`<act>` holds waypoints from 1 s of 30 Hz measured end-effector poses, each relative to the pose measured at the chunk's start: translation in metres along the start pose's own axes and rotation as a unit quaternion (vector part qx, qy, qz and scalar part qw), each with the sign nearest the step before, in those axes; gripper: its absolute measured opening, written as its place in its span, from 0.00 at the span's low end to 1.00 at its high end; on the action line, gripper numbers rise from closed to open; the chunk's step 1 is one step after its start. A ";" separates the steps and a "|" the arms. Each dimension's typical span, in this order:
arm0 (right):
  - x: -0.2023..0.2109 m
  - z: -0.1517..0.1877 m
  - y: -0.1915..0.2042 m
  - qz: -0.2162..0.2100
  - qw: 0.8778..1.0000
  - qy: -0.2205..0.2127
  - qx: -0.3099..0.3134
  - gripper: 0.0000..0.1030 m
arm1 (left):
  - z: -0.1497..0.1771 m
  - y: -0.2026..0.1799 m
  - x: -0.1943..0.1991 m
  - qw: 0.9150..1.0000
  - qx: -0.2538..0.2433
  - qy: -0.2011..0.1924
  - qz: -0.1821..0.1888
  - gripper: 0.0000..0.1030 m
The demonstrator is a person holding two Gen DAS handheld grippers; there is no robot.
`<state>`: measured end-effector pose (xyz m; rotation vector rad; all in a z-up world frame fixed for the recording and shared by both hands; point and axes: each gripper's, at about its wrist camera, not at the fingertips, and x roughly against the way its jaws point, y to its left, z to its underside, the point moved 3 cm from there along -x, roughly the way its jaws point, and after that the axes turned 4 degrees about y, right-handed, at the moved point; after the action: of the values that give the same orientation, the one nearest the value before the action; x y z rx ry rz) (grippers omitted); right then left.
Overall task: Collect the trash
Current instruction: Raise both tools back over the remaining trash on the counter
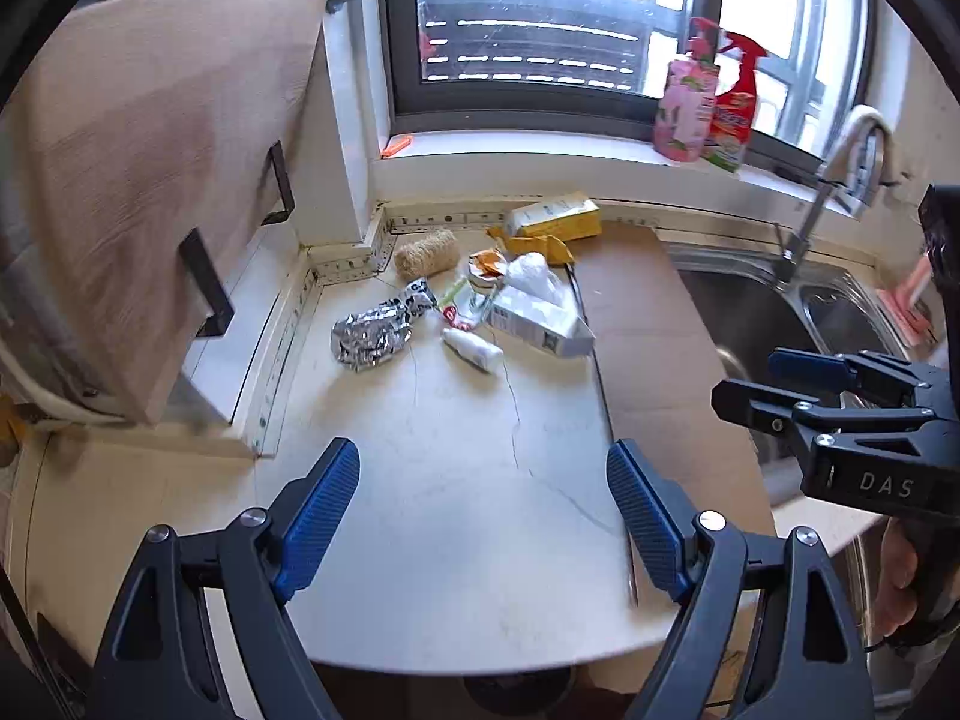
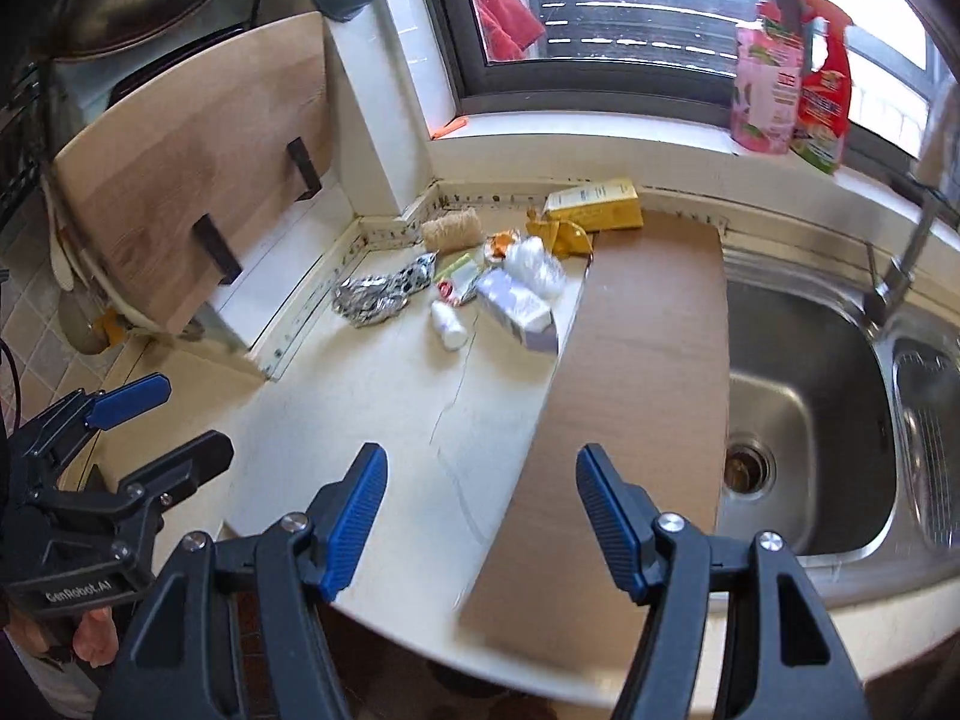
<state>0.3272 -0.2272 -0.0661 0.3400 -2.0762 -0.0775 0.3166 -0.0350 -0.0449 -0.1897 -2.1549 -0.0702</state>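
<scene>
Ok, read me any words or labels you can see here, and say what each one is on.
"DAS": on the right gripper body, seen from the left wrist.
"GenRobot.AI": on the left gripper body, seen from the right wrist.
Pink bottle, red spray bottle, yellow box, white box: print too blurred to read.

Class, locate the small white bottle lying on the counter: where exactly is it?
In both wrist views the small white bottle lies on its side at the trash pile's near edge, between the crumpled foil wrapper and the white carton.
</scene>
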 end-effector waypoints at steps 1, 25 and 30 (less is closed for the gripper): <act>-0.009 -0.011 -0.005 0.001 1.000 0.003 0.005 0.64 | -0.008 0.000 -0.011 1.000 0.004 0.005 -0.001 0.81; -0.198 -0.087 -0.042 -0.006 0.993 0.103 0.053 0.64 | -0.073 0.032 -0.235 0.981 0.125 0.147 -0.003 0.62; -0.207 -0.089 -0.041 -0.007 0.993 0.104 0.058 0.64 | -0.074 0.029 -0.249 0.979 0.129 0.157 -0.001 0.56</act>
<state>0.5093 -0.2026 -0.2032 0.4159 -1.8763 0.0688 0.5185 -0.0423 -0.2107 -0.0226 -1.8276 0.1684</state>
